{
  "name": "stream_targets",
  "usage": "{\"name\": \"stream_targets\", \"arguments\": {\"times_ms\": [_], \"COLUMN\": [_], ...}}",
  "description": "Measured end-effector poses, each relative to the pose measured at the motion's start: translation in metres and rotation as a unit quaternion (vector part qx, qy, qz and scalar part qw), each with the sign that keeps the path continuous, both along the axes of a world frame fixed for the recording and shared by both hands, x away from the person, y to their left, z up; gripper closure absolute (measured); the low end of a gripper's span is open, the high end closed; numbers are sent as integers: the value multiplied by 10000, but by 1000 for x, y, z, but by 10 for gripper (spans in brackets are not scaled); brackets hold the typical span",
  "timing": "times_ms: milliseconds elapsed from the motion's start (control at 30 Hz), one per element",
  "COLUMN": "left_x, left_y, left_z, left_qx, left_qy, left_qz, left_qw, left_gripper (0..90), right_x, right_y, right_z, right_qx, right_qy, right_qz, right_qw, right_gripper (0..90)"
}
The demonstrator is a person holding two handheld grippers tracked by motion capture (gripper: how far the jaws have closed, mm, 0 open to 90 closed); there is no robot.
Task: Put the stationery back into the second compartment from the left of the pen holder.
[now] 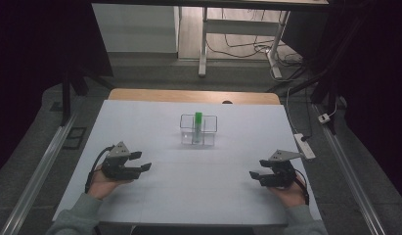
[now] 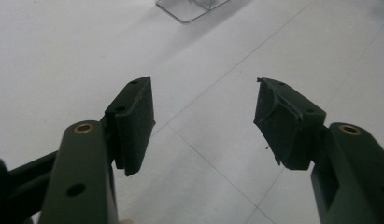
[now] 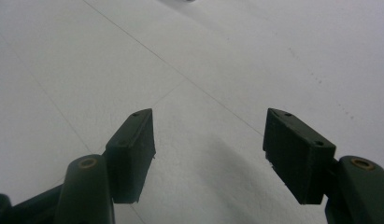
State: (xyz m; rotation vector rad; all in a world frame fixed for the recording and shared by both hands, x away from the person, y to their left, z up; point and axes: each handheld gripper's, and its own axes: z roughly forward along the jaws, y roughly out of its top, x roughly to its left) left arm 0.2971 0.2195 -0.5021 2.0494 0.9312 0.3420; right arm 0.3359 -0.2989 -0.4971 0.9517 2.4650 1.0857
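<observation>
A clear plastic rack (image 1: 198, 130) with compartments stands at the middle of the white table top, and a green tube (image 1: 198, 120) stands upright in it. My left gripper (image 1: 141, 161) rests low at the table's left, jaws wide apart with nothing between them, well short of the rack. A corner of the rack (image 2: 192, 8) shows at the top of the left gripper view beyond the left gripper (image 2: 203, 122). My right gripper (image 1: 257, 169) sits at the table's right, open and empty. In the right gripper view, bare table lies between the right gripper's (image 3: 208, 154) jaws.
The white sheet (image 1: 189, 166) covers the table, with a strip of bare wood (image 1: 193, 95) at its far edge. A power strip (image 1: 304, 145) and cables lie on the floor to the right. A desk frame (image 1: 237, 34) stands beyond the table.
</observation>
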Motion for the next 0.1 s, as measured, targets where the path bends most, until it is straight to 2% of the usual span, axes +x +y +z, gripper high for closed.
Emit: {"name": "stream_targets", "arguments": {"times_ms": [100], "left_x": [-1], "left_y": [0], "left_z": [0], "left_qx": [16], "left_qy": [3], "left_qz": [-13], "left_qw": [10000], "left_gripper": [362], "right_x": [0], "right_y": [0], "right_z": [0], "right_qx": [-15], "right_qy": [-11], "right_qz": [10], "right_qw": [10000], "right_gripper": [339]}}
